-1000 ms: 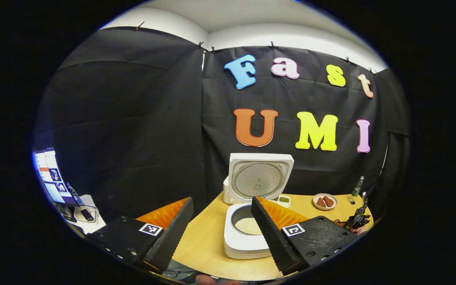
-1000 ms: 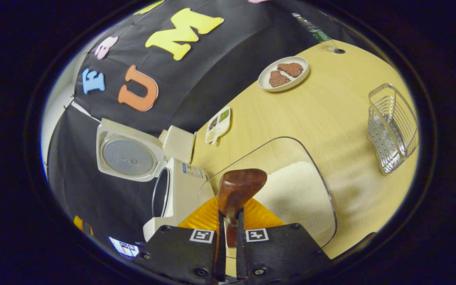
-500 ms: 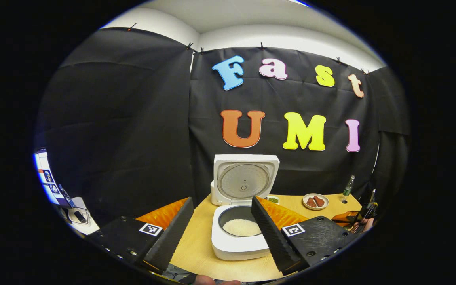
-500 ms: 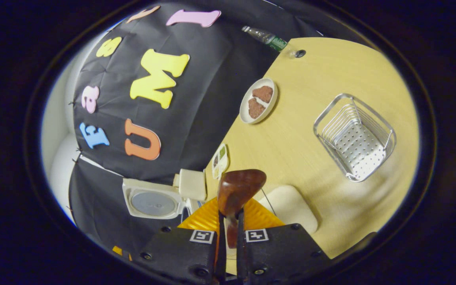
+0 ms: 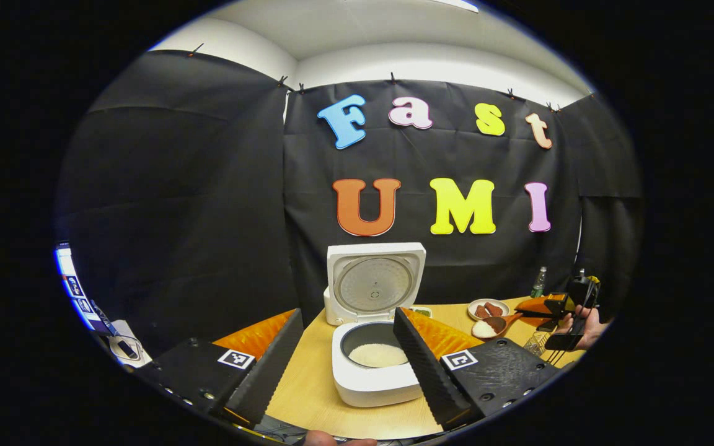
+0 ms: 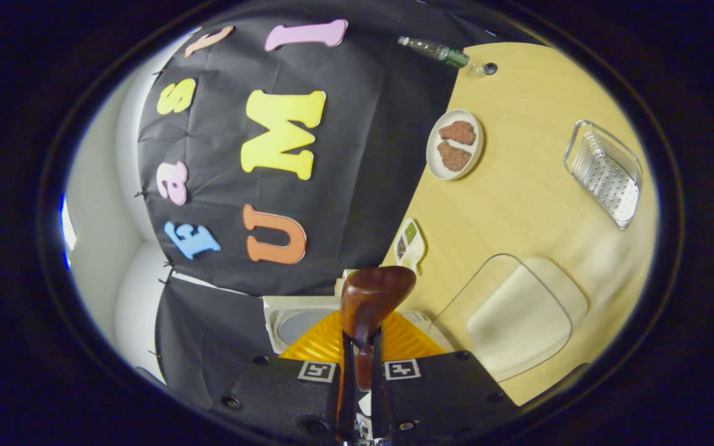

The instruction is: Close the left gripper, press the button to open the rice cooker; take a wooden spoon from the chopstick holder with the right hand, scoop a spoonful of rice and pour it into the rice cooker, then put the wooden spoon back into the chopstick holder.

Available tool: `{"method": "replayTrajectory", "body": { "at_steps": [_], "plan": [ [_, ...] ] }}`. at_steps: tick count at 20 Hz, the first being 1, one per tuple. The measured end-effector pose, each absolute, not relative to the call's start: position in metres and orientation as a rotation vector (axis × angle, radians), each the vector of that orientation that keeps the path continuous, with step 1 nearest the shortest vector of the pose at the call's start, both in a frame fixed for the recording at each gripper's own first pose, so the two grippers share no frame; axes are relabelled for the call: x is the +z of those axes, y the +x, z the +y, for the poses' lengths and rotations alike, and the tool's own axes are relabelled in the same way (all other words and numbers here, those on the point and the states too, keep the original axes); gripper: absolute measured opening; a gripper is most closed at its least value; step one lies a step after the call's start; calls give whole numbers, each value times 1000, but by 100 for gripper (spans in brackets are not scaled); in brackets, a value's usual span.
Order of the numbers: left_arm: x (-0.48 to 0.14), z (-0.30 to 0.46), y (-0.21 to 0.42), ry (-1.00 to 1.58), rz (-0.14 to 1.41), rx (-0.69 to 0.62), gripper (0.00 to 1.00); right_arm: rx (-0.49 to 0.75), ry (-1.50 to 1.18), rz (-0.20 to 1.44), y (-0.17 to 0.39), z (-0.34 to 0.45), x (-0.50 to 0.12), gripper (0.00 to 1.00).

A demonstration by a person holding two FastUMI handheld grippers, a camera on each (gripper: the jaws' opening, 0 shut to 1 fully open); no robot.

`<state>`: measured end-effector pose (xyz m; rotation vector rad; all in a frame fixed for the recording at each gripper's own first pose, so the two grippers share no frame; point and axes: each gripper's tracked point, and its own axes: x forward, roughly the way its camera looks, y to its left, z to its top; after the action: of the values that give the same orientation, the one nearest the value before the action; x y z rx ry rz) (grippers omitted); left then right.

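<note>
Bench (image 6: 518, 204) carries the rice cooker (image 5: 372, 365), lid up, rice in the pot. Our left tool (image 5: 348, 356) hangs spread wide in front of it, holding nothing. Right tool (image 6: 360, 371) is pinched on the wooden spoon (image 6: 374, 297); in the left gripper view the spoon bowl (image 5: 487, 327) now carries rice. Since a second ago the right tool has lifted off the clear rice container (image 6: 518, 316) and swung up. Scoop looks done; we judge the pour into the cooker is next. Wire chopstick holder (image 6: 605, 173) sits well apart.
</note>
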<state>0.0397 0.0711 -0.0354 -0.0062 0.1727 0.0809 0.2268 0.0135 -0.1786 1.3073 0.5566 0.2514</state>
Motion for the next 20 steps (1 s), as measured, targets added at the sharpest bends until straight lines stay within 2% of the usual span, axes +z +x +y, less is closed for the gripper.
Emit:
{"method": "replayTrajectory", "body": {
  "at_steps": [9, 14, 20],
  "plan": [
    [-39, 107, 19, -18, 130, 108, 94, 352, 1143, 643, 276, 141, -156, 15],
    [-42, 124, 14, -30, 137, 120, 94, 334, 936, 656, 298, 187, -166, 15],
    [-43, 132, 16, -34, 136, 149, 94, 328, 567, 625, 312, 214, -174, 16]
  ]
}}
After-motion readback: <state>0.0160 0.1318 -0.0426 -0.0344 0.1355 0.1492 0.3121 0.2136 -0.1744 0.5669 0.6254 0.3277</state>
